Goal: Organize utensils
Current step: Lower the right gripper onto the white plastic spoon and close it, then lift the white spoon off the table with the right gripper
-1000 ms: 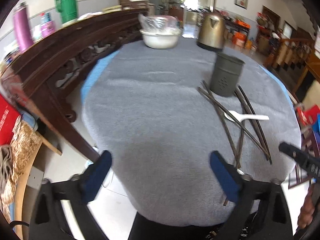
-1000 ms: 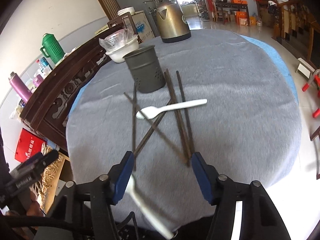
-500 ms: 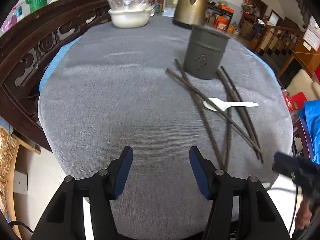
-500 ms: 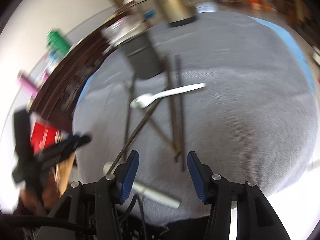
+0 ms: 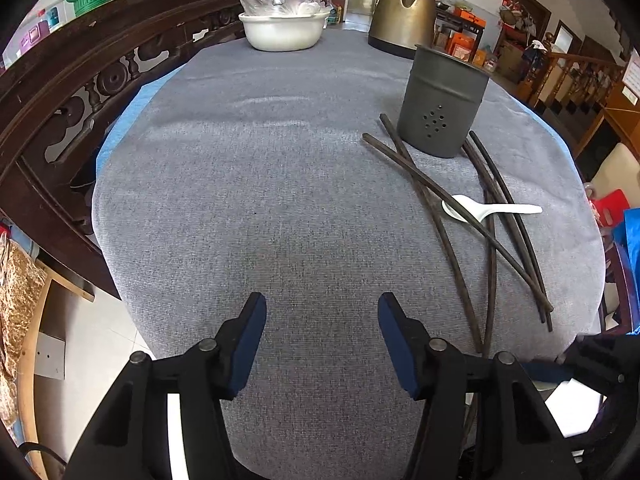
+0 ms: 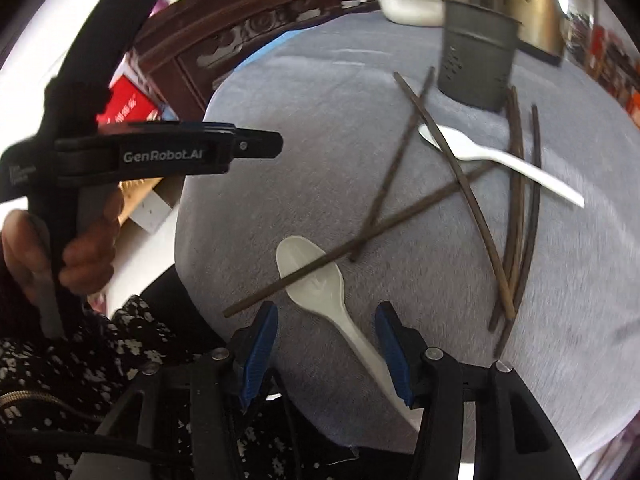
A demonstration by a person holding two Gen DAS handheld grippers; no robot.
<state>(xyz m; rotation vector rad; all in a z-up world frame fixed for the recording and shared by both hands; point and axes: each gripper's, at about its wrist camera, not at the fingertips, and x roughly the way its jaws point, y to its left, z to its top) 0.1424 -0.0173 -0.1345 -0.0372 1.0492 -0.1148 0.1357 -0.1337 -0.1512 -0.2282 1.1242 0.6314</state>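
Note:
A dark grey perforated holder point(image 5: 442, 108) point(image 6: 476, 60) stands upright on the grey tablecloth. In front of it lie several dark chopsticks point(image 5: 440, 208) point(image 6: 460, 168), crossed. One white spoon point(image 5: 492, 210) point(image 6: 500, 160) rests among them. A second white spoon point(image 6: 312, 272) lies near the table's edge with a chopstick across its bowl. My right gripper point(image 6: 326, 320) straddles this spoon's handle, jaws closing, pads not touching it. My left gripper point(image 5: 321, 312) point(image 6: 240, 144) stands open over bare cloth, held by a hand point(image 6: 80, 248).
A white bowl point(image 5: 280, 32) with a plastic-wrapped dish in it and a brass kettle point(image 5: 404, 12) stand at the table's far end. A carved dark wooden sideboard point(image 5: 100, 80) runs along the left. The table's near edge drops off just behind both grippers.
My left gripper moved forward and lower over the table and its jaws narrowed. My right gripper rolled and swung to the near spoon, with its jaws narrower than before.

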